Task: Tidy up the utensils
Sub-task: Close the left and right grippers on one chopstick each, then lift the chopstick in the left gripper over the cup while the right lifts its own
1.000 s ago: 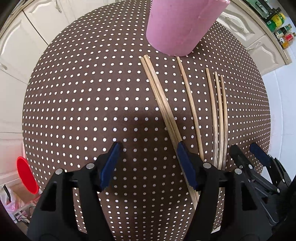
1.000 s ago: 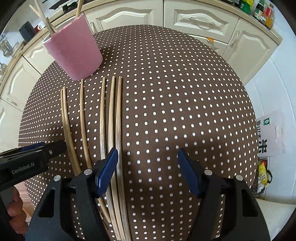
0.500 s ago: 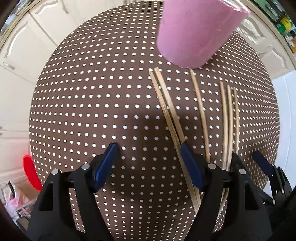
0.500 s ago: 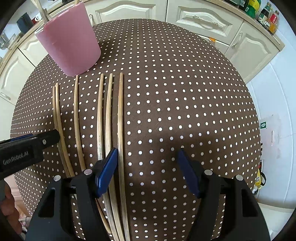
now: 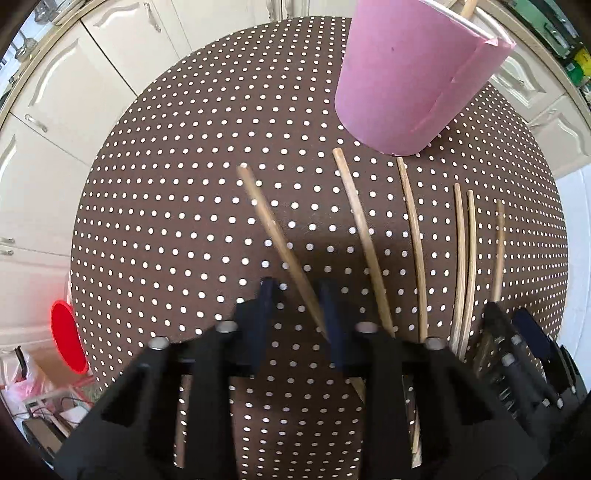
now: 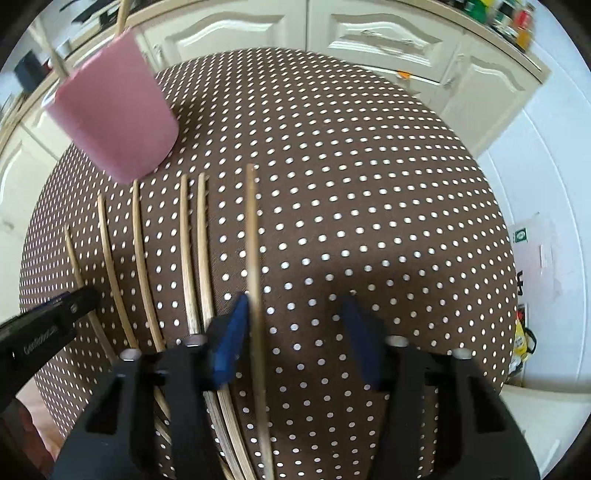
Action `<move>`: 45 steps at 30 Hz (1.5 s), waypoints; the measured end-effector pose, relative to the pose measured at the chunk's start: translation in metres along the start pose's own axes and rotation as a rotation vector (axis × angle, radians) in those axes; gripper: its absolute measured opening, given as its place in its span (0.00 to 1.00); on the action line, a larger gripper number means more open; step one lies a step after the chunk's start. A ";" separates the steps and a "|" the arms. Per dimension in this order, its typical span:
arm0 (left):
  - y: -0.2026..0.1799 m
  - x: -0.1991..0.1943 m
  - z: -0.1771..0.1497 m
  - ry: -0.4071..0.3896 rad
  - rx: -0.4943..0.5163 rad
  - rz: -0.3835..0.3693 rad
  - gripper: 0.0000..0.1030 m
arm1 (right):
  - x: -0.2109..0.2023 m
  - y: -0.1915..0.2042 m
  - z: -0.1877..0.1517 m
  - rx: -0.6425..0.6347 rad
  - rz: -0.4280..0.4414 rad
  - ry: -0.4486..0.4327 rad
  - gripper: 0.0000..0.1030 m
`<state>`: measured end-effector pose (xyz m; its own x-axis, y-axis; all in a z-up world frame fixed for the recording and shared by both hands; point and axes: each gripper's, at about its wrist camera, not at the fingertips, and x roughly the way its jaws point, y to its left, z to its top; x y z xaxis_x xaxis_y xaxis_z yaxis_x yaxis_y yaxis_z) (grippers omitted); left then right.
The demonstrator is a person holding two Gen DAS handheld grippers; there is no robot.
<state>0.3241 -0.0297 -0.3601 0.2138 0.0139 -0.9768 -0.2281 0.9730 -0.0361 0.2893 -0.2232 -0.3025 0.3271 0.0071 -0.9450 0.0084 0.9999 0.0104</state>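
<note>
Dotted tablecloth [image 5: 184,221]; chopstick [image 5: 280,243] between half-closed left gripper [image 5: 297,314] fingers.

A brown bench [image 5: 155,206] with white polka dots is filling the middle of both views. Cream cabinet doors [image 6: 373,33] with raised panels and metal handles are curving around it from 9 to 2 o'clock. Bottles [image 6: 517,22], blurred, are standing on the counter at 1 o'clock. White floor tiles [image 6: 546,192] are showing at 3 o'clock. A red round object [image 5: 68,341] is sitting at 8 o'clock, beside pink plastic bags [image 5: 22,376]. Daylight is falling evenly.
</note>
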 end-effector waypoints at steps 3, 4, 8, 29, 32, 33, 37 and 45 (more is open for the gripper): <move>0.012 0.001 0.000 -0.010 0.019 -0.054 0.09 | 0.001 -0.005 0.002 0.007 0.021 -0.001 0.12; 0.017 0.002 -0.006 -0.007 0.018 -0.065 0.06 | 0.001 -0.007 0.003 0.009 0.029 0.002 0.10; 0.036 0.001 -0.010 0.022 0.050 -0.127 0.06 | 0.002 -0.017 -0.001 0.023 0.084 0.024 0.05; 0.058 -0.003 -0.051 0.027 0.013 -0.064 0.10 | 0.013 -0.005 -0.018 -0.062 0.069 0.025 0.05; 0.053 -0.007 -0.056 0.027 -0.002 -0.060 0.09 | 0.022 -0.018 -0.008 -0.068 0.054 0.013 0.05; 0.056 -0.008 -0.058 0.023 -0.002 -0.059 0.08 | 0.021 -0.019 -0.008 -0.062 0.058 0.009 0.05; 0.066 -0.021 -0.062 -0.001 -0.006 -0.064 0.07 | 0.009 -0.018 -0.009 -0.070 0.054 -0.030 0.05; 0.060 -0.062 -0.062 -0.068 -0.014 -0.087 0.07 | -0.019 -0.002 -0.010 -0.072 0.087 -0.102 0.05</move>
<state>0.2382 0.0131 -0.3144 0.2968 -0.0545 -0.9534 -0.2193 0.9678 -0.1236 0.2735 -0.2252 -0.2878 0.4181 0.0962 -0.9033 -0.0909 0.9938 0.0637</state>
